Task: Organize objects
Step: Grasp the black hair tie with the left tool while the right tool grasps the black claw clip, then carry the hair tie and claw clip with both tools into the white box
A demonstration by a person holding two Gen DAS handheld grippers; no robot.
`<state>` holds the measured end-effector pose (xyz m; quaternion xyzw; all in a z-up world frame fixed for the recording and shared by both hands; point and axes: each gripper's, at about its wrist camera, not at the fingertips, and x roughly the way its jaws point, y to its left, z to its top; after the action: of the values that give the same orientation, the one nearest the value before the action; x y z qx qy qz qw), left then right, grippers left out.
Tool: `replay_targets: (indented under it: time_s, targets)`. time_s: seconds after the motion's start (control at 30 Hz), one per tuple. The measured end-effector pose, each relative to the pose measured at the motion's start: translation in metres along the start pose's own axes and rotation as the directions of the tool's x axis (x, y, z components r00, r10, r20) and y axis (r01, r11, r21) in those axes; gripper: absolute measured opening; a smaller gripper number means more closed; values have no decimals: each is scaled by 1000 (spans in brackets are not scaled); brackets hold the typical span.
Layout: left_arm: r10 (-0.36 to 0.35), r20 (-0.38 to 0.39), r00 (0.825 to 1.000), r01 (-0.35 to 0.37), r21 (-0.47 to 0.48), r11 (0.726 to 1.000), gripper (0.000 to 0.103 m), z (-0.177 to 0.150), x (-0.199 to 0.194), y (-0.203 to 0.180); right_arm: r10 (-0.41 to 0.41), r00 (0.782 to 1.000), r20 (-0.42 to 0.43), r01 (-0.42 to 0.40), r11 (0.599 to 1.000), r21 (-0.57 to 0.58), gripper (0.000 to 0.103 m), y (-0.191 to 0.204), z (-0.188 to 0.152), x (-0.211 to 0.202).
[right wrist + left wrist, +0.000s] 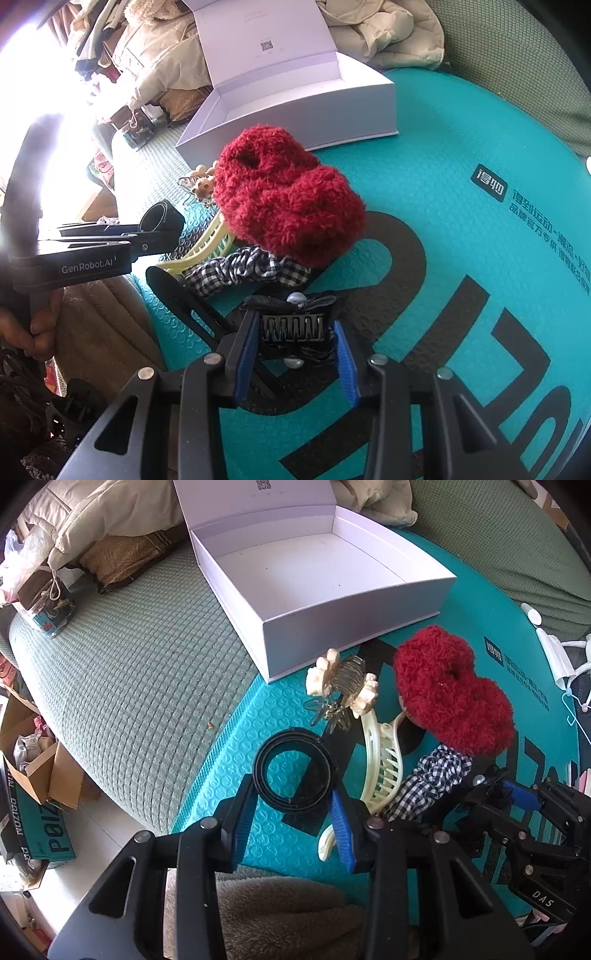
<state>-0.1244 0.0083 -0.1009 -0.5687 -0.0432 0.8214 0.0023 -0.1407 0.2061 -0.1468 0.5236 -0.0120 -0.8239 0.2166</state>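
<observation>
While the white box [354, 602] stands open and empty at the teal mat's [236, 760] far edge, ready for the hair accessories, the left gripper [293, 812] clamps a black ring [295, 771] near the mat's left edge. The right gripper [295, 350] pinches a black comb clip [293, 326] at the near edge, beside the red scrunchie [288, 199], likely to lift both boxward.

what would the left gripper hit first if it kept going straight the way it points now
Nothing new: the left gripper is already shut on the black coiled band. Straight beyond, it would likely press that band into the teal bubble-textured mailer underneath.
</observation>
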Motion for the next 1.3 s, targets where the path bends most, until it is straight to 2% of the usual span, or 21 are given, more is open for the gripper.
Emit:
replay_targets:
  time_s: [0.37,0.63,0.93,1.3]
  targets:
    - [-23,21,1000,24,-32,999,37,-9,-17,6,-4,999,33,5,1000,-31,39,6,-5,-21]
    - [-22,64,998,24,-30,999,37,-24,-48,-7,16,998,68,-12,999,-53,39,12,-9,-38]
    - [-21,116,993,26,-37,999,37,-31,-84,-12,29,992,122,-18,996,-91,39,21,-2,-58]
    - [6,186,982,6,-62,998,37,-29,-122,4,63,983,171,-34,985,-166,39,38,19,-72]
